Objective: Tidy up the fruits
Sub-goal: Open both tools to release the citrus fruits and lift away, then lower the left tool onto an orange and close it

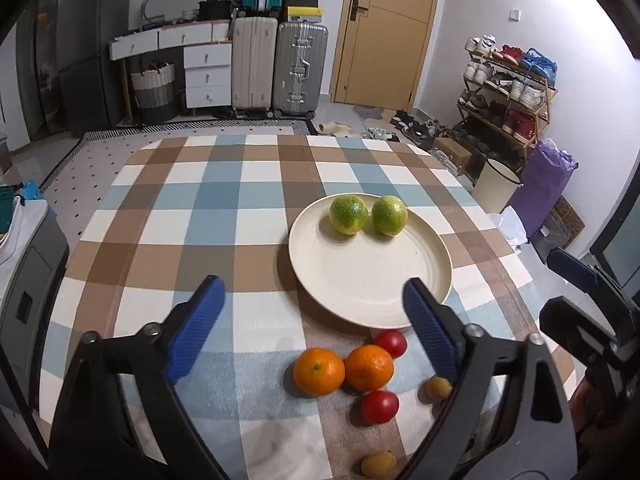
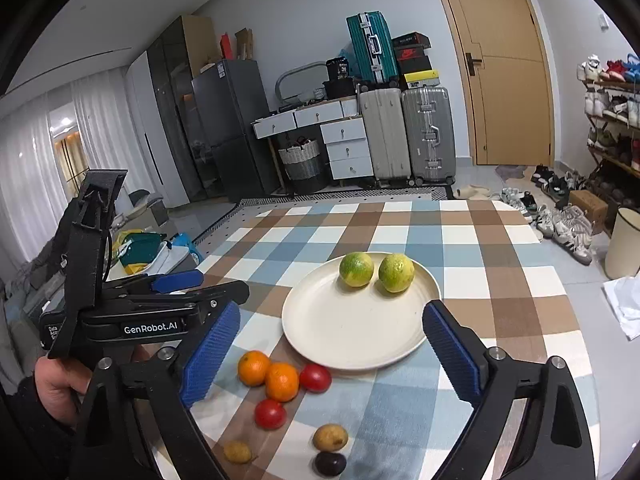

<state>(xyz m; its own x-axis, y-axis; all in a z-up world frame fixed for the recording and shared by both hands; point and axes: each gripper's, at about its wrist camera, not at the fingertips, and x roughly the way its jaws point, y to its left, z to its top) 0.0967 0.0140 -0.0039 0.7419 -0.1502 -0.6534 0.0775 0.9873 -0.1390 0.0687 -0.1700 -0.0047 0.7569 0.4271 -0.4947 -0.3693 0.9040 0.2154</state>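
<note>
A cream plate (image 1: 360, 280) (image 2: 344, 332) on the checked tablecloth holds two green citrus fruits (image 1: 348, 215) (image 2: 356, 269) at its far side. In front of the plate lie two oranges (image 1: 319, 371) (image 2: 282, 381), two red tomatoes (image 1: 380, 406) (image 2: 270, 413), small yellow-brown fruits (image 1: 439, 388) (image 2: 330, 437) and one dark purple fruit (image 2: 330, 463). My left gripper (image 1: 312, 282) (image 2: 222, 283) hovers open over the plate's near edge, nothing between its blue pads. My right gripper (image 2: 332, 308) is open too, empty, above the plate; one of its pads (image 1: 572, 270) shows at the right.
The table (image 1: 224, 200) ends at its far edge before a patterned rug. Beyond stand suitcases (image 1: 276, 68), white drawers (image 1: 208, 76) and a door (image 1: 388, 32). A shoe rack (image 1: 508, 88), a cream bin (image 1: 496, 184) and a purple bag (image 1: 548, 184) stand to the right.
</note>
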